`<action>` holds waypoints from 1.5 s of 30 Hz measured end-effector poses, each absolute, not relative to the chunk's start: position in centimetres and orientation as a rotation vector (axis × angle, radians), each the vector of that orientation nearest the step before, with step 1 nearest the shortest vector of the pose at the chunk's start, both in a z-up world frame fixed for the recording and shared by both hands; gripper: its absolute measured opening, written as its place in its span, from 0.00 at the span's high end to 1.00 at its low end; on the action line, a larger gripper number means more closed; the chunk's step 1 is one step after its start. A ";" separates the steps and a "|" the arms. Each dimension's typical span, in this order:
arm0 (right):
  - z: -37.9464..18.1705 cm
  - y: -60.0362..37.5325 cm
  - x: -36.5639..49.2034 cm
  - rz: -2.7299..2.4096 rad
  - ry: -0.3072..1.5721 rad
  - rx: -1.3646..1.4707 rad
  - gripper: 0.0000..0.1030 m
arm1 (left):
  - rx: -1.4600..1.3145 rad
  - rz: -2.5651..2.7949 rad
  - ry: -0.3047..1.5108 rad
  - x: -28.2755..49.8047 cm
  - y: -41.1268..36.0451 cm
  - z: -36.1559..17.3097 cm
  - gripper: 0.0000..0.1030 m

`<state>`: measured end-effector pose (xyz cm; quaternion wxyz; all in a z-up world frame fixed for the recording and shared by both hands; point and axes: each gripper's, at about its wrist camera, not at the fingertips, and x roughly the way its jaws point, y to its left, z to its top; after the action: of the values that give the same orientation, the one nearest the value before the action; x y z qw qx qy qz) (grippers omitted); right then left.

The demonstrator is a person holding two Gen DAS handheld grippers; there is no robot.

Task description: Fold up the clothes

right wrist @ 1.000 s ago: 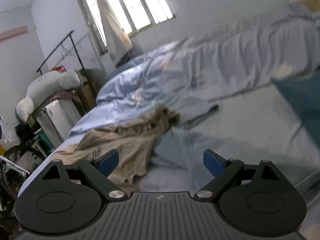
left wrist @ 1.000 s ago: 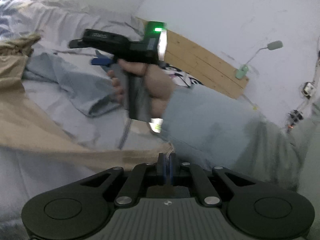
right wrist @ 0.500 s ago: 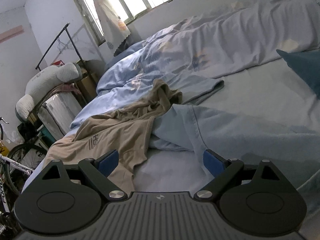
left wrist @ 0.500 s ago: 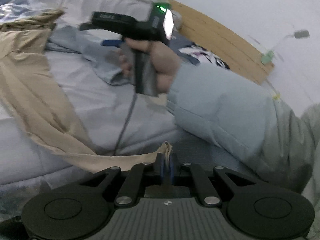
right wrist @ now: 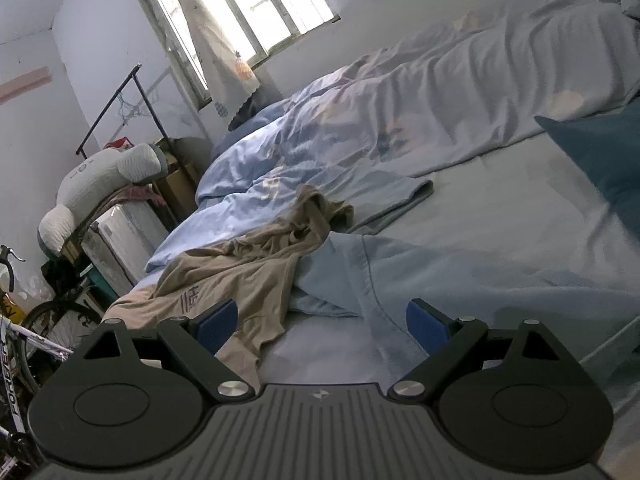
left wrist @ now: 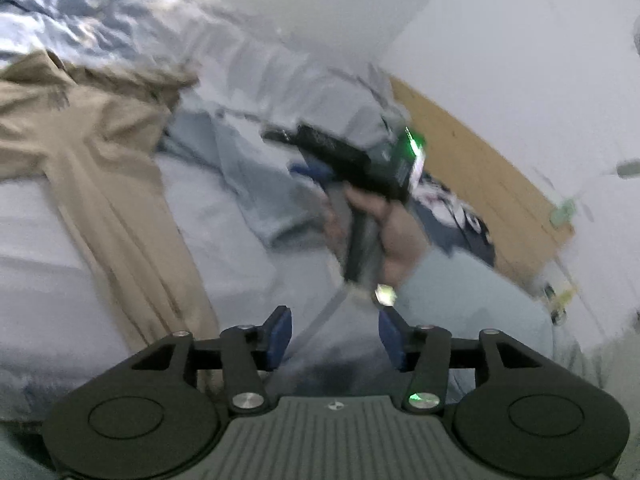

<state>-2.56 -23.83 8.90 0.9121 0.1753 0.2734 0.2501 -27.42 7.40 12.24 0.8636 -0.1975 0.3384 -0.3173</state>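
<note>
A tan garment [right wrist: 248, 272] lies crumpled on the bed, its near end reaching the bed's left edge; in the left wrist view it [left wrist: 100, 168] stretches from upper left down toward my left gripper. A light blue garment [right wrist: 400, 272] lies beside it, to the right. My left gripper [left wrist: 332, 338] is open and empty, just right of the tan cloth's end. My right gripper [right wrist: 322, 326] is open and empty, low over the seam between both garments. It also shows in the left wrist view [left wrist: 316, 168], held in a hand above the blue garment [left wrist: 248, 184].
A rumpled pale blue duvet [right wrist: 400, 104] covers the far side of the bed. A dark blue pillow [right wrist: 600, 152] is at the right. A wooden headboard [left wrist: 480, 176] stands by the wall. A bicycle [right wrist: 24, 344], cabinet [right wrist: 120, 236] and clothes rack stand left of the bed.
My left gripper was shut on the tan garment's corner; it has opened and the cloth has dropped onto the bed. My right gripper has moved lower and closer to the garments.
</note>
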 end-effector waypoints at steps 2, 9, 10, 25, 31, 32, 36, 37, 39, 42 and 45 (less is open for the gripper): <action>8.9 -24.2 -2.7 0.512 0.569 0.356 0.09 | -0.406 -0.597 0.657 -26.4 7.5 12.8 0.46; 8.7 -25.5 -3.0 0.493 0.581 0.347 0.09 | -0.245 -0.356 0.536 -19.9 4.9 13.0 0.41; 8.6 -25.8 -3.0 0.486 0.581 0.352 0.09 | -0.230 -0.341 0.526 -18.9 4.3 12.8 0.41; 7.4 -25.9 -1.7 0.451 0.614 0.416 0.09 | 0.109 -0.082 0.490 -2.2 -1.8 5.5 0.43; 6.7 -25.1 -1.1 0.455 0.647 0.393 0.11 | 0.133 -0.029 0.539 1.5 -1.1 3.3 0.65; 6.6 -24.9 -1.1 0.457 0.651 0.383 0.12 | 0.125 -0.033 0.543 1.9 -0.8 3.3 0.68; 6.1 -23.9 -1.0 0.472 0.674 0.344 0.13 | 0.116 -0.067 0.557 3.6 -0.1 3.8 0.70; 6.0 -23.5 -0.9 0.477 0.677 0.332 0.13 | 0.122 -0.075 0.571 4.1 -0.1 3.8 0.69; 5.8 -22.9 -0.9 0.487 0.679 0.318 0.13 | 0.133 -0.090 0.598 5.2 0.0 3.7 0.69; 5.6 -22.0 -0.8 0.511 0.677 0.308 0.13 | 0.135 -0.120 0.619 6.6 0.1 3.5 0.69; 5.6 -20.8 -0.7 0.544 0.670 0.294 0.13 | 0.040 -0.154 0.631 7.5 1.5 4.2 0.98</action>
<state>-0.71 -20.82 5.57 0.8980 0.1419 0.3233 0.2625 7.52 1.50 4.15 0.9475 0.0199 0.3100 -0.0757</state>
